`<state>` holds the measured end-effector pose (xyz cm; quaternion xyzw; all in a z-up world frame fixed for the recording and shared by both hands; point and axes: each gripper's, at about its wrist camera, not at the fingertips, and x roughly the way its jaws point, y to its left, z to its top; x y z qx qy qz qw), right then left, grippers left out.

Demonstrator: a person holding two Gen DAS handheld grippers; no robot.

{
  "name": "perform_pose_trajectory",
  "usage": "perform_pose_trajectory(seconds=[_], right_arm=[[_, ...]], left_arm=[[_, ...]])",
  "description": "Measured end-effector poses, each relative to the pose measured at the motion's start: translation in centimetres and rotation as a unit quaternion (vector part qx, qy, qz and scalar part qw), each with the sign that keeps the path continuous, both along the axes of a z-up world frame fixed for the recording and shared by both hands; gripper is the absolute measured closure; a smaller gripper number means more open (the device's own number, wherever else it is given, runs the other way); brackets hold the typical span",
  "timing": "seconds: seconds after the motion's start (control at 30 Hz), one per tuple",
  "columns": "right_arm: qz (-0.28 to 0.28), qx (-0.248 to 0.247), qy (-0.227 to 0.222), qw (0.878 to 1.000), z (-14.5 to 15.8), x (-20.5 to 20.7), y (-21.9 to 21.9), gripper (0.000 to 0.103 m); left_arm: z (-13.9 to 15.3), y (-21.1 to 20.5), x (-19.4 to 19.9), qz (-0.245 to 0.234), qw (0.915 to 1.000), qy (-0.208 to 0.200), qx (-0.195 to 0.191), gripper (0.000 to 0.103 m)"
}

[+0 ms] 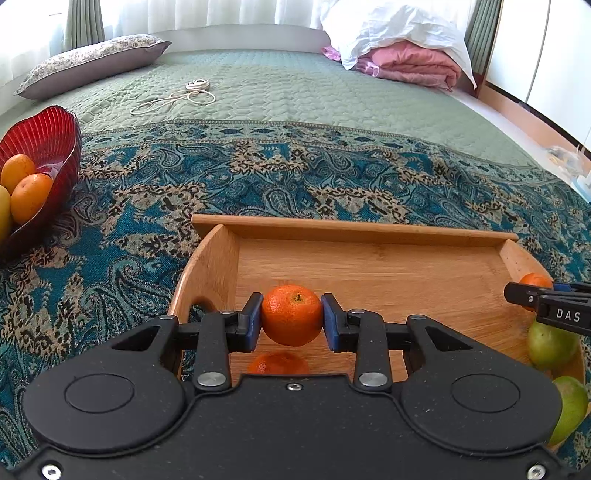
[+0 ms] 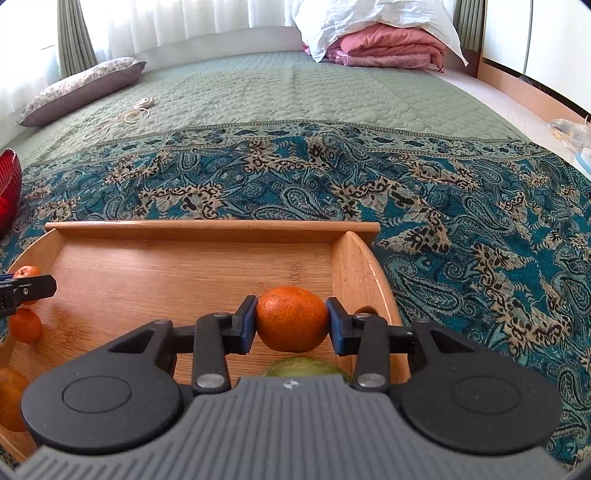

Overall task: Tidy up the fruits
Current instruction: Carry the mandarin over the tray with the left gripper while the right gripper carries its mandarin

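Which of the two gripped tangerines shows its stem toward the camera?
The left gripper's tangerine: its small stem faces up. The right gripper's tangerine shows only smooth peel.

I saw bright daylight glaring through the curtains [image 1: 207, 13] ahead of my grippers; focus stayed sharp, while fisheye bending curved the frame edges.
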<state>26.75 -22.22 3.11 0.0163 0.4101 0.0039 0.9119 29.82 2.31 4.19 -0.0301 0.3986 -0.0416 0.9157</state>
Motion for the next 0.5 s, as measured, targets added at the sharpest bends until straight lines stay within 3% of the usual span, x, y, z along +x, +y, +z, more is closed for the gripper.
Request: perform_pose_trajectory(seconds=[0.5], right_arm=[[-0.010, 0.011, 0.016, 1.000, -1.1, 0.4, -0.2, 0.059]], left_arm=[[-1.0, 0.0, 0.3, -0.002, 1.0000, 0.004, 0.005, 0.071]])
